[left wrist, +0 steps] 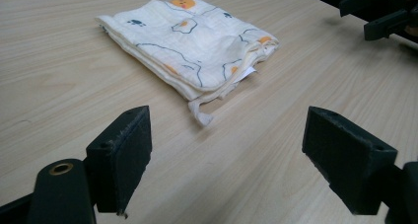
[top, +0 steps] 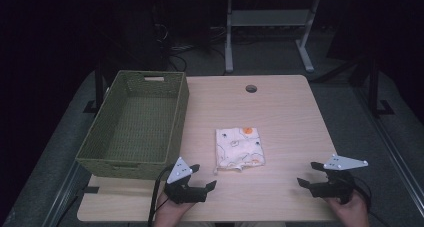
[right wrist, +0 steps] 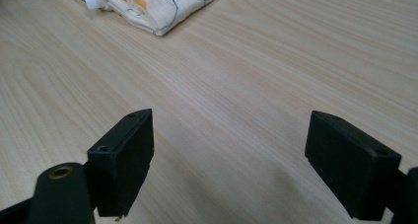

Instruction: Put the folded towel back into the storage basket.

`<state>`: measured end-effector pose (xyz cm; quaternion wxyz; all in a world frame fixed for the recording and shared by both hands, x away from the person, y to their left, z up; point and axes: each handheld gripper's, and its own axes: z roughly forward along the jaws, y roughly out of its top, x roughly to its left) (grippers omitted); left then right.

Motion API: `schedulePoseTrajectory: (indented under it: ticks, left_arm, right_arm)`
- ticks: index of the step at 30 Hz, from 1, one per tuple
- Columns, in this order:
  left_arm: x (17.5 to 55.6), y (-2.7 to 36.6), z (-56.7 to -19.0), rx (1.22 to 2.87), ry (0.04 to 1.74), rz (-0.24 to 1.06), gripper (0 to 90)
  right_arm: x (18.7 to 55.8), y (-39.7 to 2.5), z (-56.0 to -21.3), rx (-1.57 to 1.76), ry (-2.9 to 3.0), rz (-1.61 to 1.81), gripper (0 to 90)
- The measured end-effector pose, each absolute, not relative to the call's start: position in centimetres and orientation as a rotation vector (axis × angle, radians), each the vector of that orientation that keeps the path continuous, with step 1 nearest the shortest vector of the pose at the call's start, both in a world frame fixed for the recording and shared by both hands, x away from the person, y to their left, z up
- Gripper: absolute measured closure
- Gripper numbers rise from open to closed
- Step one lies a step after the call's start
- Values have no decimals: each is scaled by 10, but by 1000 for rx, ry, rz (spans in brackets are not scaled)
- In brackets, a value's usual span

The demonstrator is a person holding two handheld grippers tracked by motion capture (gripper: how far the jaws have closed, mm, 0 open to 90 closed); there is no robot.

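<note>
high view, green wicker basket [top: 107,159] empty

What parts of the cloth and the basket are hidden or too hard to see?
- Cloth: inner folded layers and underside hidden by its own top layer; its far end is cut off by the right gripper view's top edge.
- Basket: near inside wall hidden by its own rim, high view.
- Print: too small, high view.

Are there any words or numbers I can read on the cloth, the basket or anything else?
None can be read.
Folded cloth: just orange and blue drawings, no letters; a small white tag at its edge looks blank.
Green basket: no label.
Table: no writing.
</note>
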<state>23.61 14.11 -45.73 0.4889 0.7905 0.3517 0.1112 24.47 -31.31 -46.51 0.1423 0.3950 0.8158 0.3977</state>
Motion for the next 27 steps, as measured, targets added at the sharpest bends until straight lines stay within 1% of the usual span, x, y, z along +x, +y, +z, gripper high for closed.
schedulePoseTrajectory:
  ticks: [10, 15, 23, 27]
  left_arm:
    - [237, 137, -457, 1914, 862, 228, 202]
    - [244, 130, -449, 1949, 845, 224, 206]
    - [272, 99, -432, 2019, 798, 248, 217]
    - [283, 80, -425, 2108, 727, 294, 232]
  right_arm:
    - [243, -310, -463, 1131, 2348, 1162, 184]
    - [244, -307, -463, 1118, 2355, 1158, 184]
    - [245, -305, -462, 1094, 2362, 1168, 184]
    - [244, -304, -461, 1081, 2370, 1172, 185]
